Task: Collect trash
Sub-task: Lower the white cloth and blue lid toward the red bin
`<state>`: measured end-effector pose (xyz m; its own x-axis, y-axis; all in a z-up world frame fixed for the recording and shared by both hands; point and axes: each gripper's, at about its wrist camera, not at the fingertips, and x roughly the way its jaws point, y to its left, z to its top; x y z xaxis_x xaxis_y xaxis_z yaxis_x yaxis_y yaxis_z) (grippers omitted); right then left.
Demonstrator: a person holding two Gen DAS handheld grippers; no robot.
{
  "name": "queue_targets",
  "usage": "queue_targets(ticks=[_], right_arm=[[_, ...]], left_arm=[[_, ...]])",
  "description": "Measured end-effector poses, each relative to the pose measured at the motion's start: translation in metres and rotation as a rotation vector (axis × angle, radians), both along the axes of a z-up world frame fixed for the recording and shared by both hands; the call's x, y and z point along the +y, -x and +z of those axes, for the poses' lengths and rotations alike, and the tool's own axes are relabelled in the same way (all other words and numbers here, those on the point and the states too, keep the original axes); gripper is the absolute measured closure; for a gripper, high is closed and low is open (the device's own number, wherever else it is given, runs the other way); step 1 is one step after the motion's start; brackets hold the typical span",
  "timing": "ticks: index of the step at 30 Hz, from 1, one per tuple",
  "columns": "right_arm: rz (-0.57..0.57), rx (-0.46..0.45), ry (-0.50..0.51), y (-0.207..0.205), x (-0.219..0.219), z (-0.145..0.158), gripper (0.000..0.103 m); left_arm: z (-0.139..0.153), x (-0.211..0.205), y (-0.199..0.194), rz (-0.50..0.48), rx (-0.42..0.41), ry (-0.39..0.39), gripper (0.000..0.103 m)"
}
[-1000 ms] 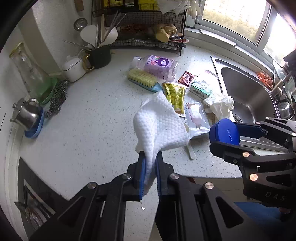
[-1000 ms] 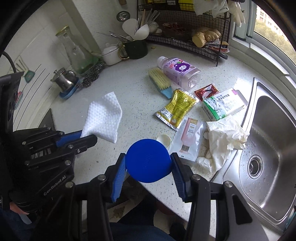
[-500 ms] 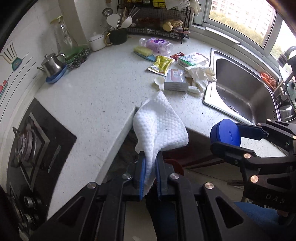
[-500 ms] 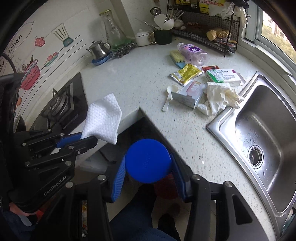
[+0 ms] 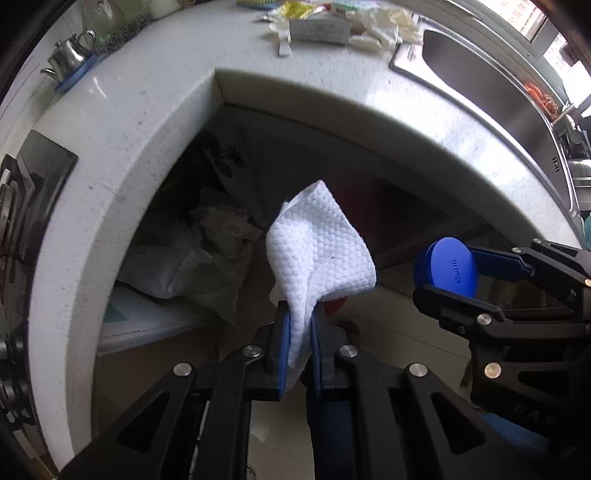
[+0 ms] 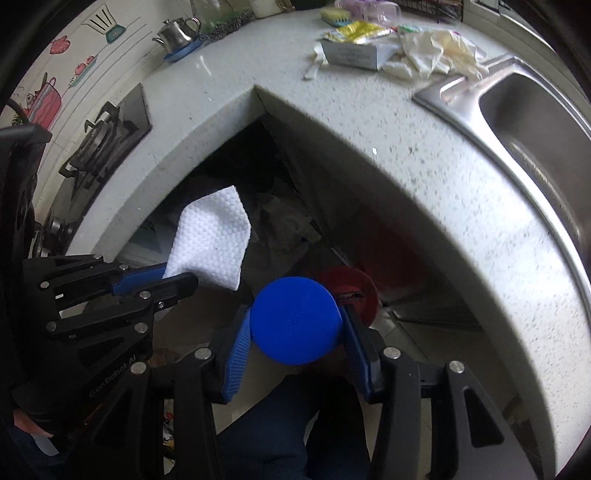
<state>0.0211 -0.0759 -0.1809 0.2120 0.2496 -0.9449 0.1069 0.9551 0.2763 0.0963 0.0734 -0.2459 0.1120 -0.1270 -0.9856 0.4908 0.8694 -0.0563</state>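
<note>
My left gripper (image 5: 298, 314) is shut on a white textured paper towel (image 5: 319, 243) and holds it below the counter edge; it also shows in the right wrist view (image 6: 210, 242). My right gripper (image 6: 295, 325) is shut on a round blue lid (image 6: 295, 320), seen from the side in the left wrist view (image 5: 450, 267). A red bin (image 6: 356, 286) stands on the floor just behind the lid, partly hidden. More trash lies on the counter: a grey box (image 6: 351, 55), crumpled white gloves (image 6: 436, 53), a yellow packet (image 6: 360, 27).
The white speckled counter (image 6: 424, 155) curves overhead, with an open dark cabinet space under it holding plastic bags (image 5: 184, 262). A steel sink (image 6: 535, 110) is at right, a gas hob (image 6: 103, 144) and kettle (image 6: 177, 31) at left.
Both grippers dropped from above the counter to below its edge, still holding the towel and the lid. The under-counter space and the red bin came into view.
</note>
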Motion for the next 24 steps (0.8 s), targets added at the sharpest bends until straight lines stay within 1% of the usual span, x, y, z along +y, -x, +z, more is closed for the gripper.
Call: queue_targets(ticks=[4, 6, 10, 12, 15, 17, 19, 22, 23, 24], right_arm=[[-0.03, 0.06, -0.001, 0.007, 0.002, -0.048, 0.058], [-0.039, 0.098, 0.009, 0.009, 0.004, -0.07, 0.058], [-0.048, 0.106, 0.03, 0.012, 0.005, -0.101, 0.058], [-0.063, 0.116, 0.03, 0.014, 0.004, -0.117, 0.058], [-0.074, 0.142, 0.04, 0.018, 0.0, -0.144, 0.058], [-0.073, 0.159, 0.053, 0.021, -0.002, -0.16, 0.058], [-0.068, 0.17, 0.068, 0.021, -0.002, -0.173, 0.058], [-0.076, 0.183, 0.068, 0.028, -0.014, -0.183, 0.058], [-0.081, 0.184, 0.069, 0.028, -0.017, -0.185, 0.058], [-0.087, 0.185, 0.069, 0.028, -0.018, -0.185, 0.058]], left_arm=[[-0.055, -0.002, 0.001, -0.011, 0.056, -0.018, 0.094], [-0.077, -0.004, 0.0, -0.027, 0.077, -0.004, 0.094], [-0.122, -0.009, -0.001, -0.042, 0.113, 0.01, 0.094], [-0.149, -0.013, 0.0, -0.046, 0.144, 0.015, 0.093], [-0.181, -0.02, 0.004, -0.063, 0.156, 0.006, 0.093], [-0.198, -0.024, 0.005, -0.074, 0.17, 0.015, 0.093], [-0.211, -0.028, 0.008, -0.085, 0.177, 0.008, 0.093], [-0.225, -0.032, 0.007, -0.094, 0.187, 0.006, 0.092], [-0.229, -0.033, 0.008, -0.097, 0.178, -0.003, 0.084], [-0.233, -0.034, 0.007, -0.099, 0.176, -0.009, 0.078]])
